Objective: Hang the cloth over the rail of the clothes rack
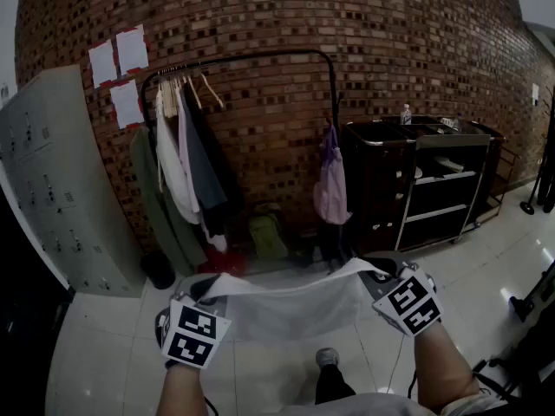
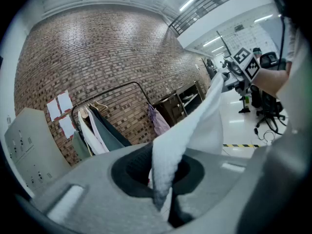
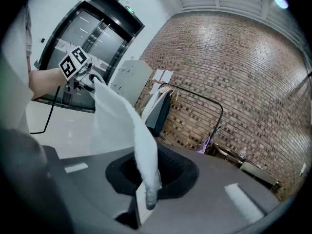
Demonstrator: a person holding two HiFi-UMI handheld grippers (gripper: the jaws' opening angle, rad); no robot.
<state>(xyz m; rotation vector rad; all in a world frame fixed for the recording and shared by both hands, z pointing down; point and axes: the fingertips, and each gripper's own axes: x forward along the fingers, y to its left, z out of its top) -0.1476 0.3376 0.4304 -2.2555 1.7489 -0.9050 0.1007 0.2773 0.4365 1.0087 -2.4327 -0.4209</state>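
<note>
A white cloth [image 1: 290, 306] hangs stretched between my two grippers, low in the head view. My left gripper [image 1: 208, 286] is shut on its left corner, and the cloth [image 2: 187, 133] runs out from the closed jaws toward the other hand. My right gripper [image 1: 375, 276] is shut on the right corner, where the cloth [image 3: 129, 130] rises from its jaws. The black clothes rack [image 1: 251, 59] stands against the brick wall ahead, its top rail [image 2: 114, 87] a few steps away. The rail [image 3: 197, 95] also shows in the right gripper view.
Coats and hangers [image 1: 182, 146] fill the rack's left end, and a purple bag [image 1: 331, 185] hangs at its right post. A grey locker [image 1: 52, 189] stands at left, a black cart [image 1: 425, 180] at right. Bags [image 1: 264, 237] lie under the rack. My shoe [image 1: 327, 358] shows below.
</note>
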